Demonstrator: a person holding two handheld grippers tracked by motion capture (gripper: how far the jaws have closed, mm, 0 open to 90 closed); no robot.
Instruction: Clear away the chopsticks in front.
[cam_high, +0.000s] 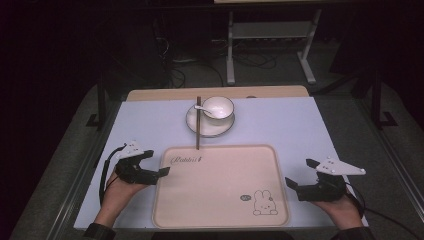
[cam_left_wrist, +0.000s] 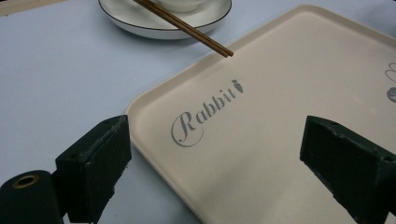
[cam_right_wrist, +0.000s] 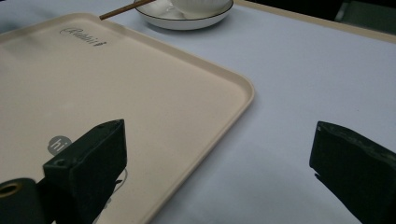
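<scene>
A beige tray (cam_high: 220, 210) with a rabbit drawing and the word "Rabbit" lies at the front middle of the table. Behind it a white saucer (cam_high: 195, 122) holds a white bowl (cam_high: 218, 107) with a white spoon (cam_high: 201, 108). Brown chopsticks (cam_high: 198, 125) rest across the saucer, tips at the tray's far edge. My left gripper (cam_high: 159, 162) is open at the tray's left edge, nothing between its jaws; that edge (cam_left_wrist: 154, 95) and the chopstick tips (cam_left_wrist: 219, 48) lie ahead of it. My right gripper (cam_high: 299, 174) is open at the tray's right edge (cam_right_wrist: 247, 91), empty.
The tray lies on a pale blue mat (cam_high: 300, 125) over a wooden table (cam_high: 150, 93). Beyond the table, a dark floor holds cables and a metal stand (cam_high: 270, 35). Bare mat lies to either side of the saucer.
</scene>
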